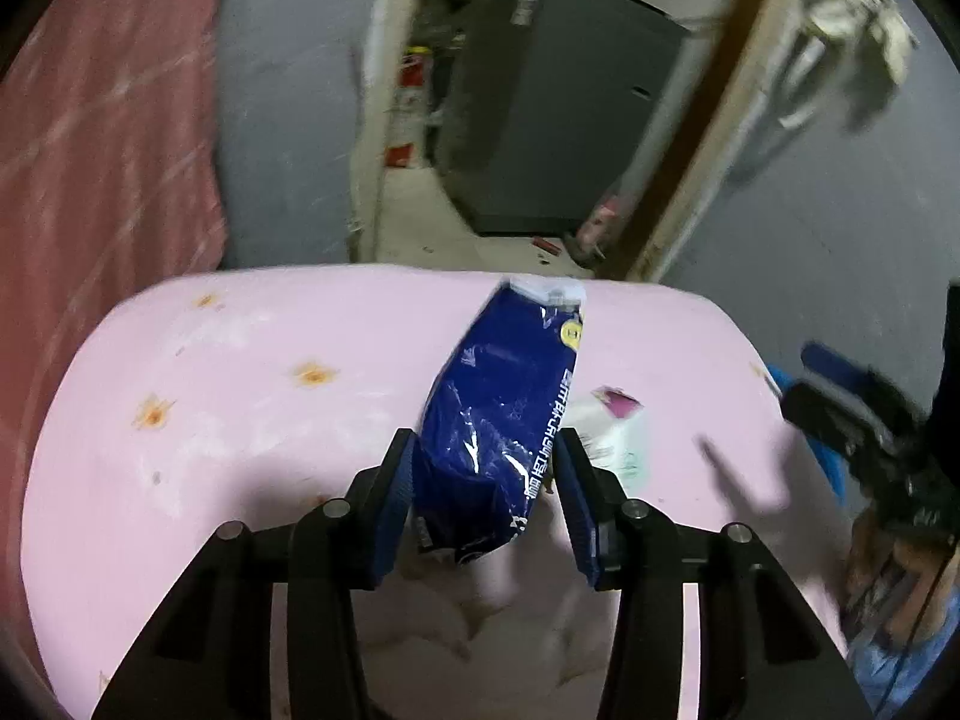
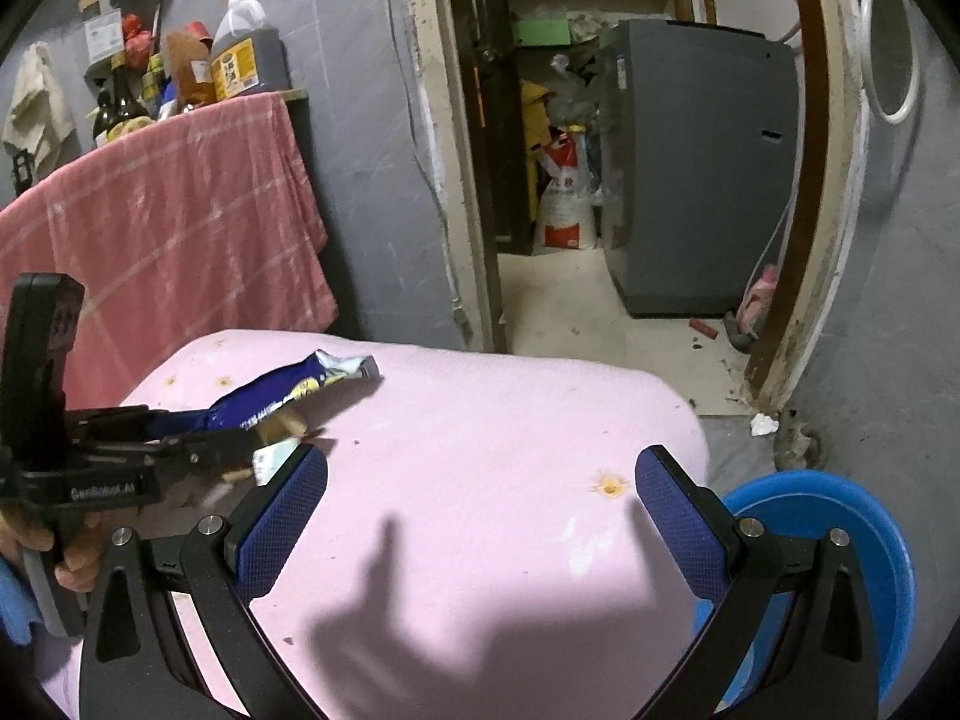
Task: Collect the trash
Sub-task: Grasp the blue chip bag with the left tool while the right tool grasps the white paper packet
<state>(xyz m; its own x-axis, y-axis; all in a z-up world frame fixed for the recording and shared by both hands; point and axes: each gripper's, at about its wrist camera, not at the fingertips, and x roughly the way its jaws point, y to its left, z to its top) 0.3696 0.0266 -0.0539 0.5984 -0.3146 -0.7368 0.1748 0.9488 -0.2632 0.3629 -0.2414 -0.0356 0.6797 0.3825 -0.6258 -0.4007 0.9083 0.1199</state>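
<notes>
On a pink padded surface [image 2: 510,420] dotted with small orange flower marks, the left gripper [image 1: 485,450] has its two blue-padded fingers [image 1: 399,480] closed against the sides of a dark blue snack wrapper [image 1: 504,396]. The wrapper's silvery torn end points to the far edge of the surface. In the right wrist view the same wrapper [image 2: 282,396] rises off the surface at the left, held at its near end.

Just right of the wrapper lies a pale scrap of packaging with a purple patch [image 1: 612,426], partly hidden behind the left gripper's right-hand finger. In the right wrist view it shows as a light piece [image 2: 273,459] under the left gripper's tip.

The right gripper [image 2: 480,480] hangs over the near right part of the surface with its fingers wide apart and nothing between them. Its shadow falls on the pink cover below. A hand [image 2: 72,564] grips the left tool's handle at the near left.

Off the surface's near right corner sits a blue plastic basin [image 2: 840,540]. A pink striped cloth [image 2: 168,210] drapes at the far left, with bottles and a large oil jug [image 2: 246,48] above it. Beyond the far edge an open doorway frames a grey washing machine [image 2: 696,168] and a red-and-white sack [image 2: 567,198]. A white crumpled scrap [image 2: 763,423] lies on the floor by the door frame.
</notes>
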